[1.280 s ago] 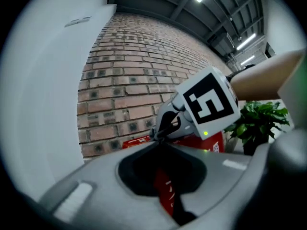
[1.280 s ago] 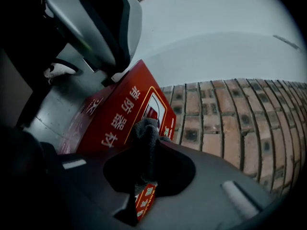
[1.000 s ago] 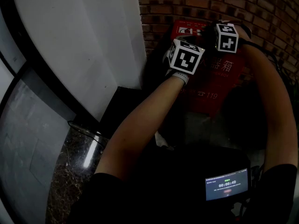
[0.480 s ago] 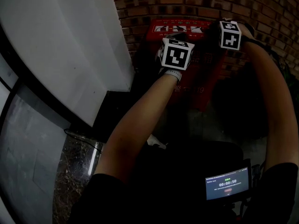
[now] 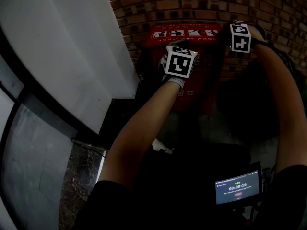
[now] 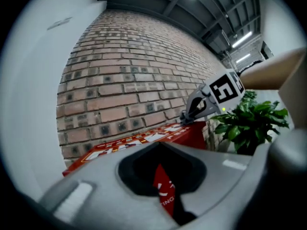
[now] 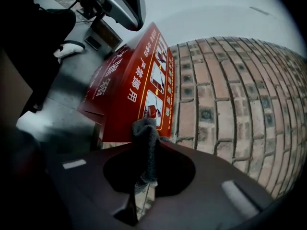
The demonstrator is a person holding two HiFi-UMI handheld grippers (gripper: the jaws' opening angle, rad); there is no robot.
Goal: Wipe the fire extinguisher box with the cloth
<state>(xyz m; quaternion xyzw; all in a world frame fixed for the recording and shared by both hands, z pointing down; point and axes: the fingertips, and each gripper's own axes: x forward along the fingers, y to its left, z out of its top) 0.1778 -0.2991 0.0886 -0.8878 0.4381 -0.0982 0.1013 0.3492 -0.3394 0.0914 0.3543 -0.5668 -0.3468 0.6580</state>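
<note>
**Cloth at the far top corner of the red box, other gripper idle in front**

The fire extinguisher box (image 5: pixel 204 85) stood on the floor (image 7: pixel 72 80), its back against the brick wall (image 5: pixel 192 4), with a white wall panel (image 5: pixel 72 42) to its left and a potted plant (image 6: pixel 249 123) beside it on the right.

The right gripper (image 7: pixel 144 176) had its fingers clamped on a dark grey cloth (image 7: pixel 146 143). A bunched fold stood up between them and poked out past the tips. It was held at the box's top right corner, near the bricks. To my eye that put the cloth at one end of the top face, ready for a stroke along it. Whether the cloth was touching the metal, I could not tell.

The left gripper (image 6: pixel 163 186) hung in front of the box, pointing at its upper front. Its fingers were drawn almost together, leaving only a sliver of gap through which the red paint showed. They held nothing. It looked placed to stay clear of the wiping, perhaps to steady the box if needed.

The box was bright red sheet metal. Its top carried white-framed instruction pictures, and its front had large white characters. The surfaces looked smooth and glossy, so I judged a cloth would slide easily. I could not make out any dust or marks in the dim light.
</note>
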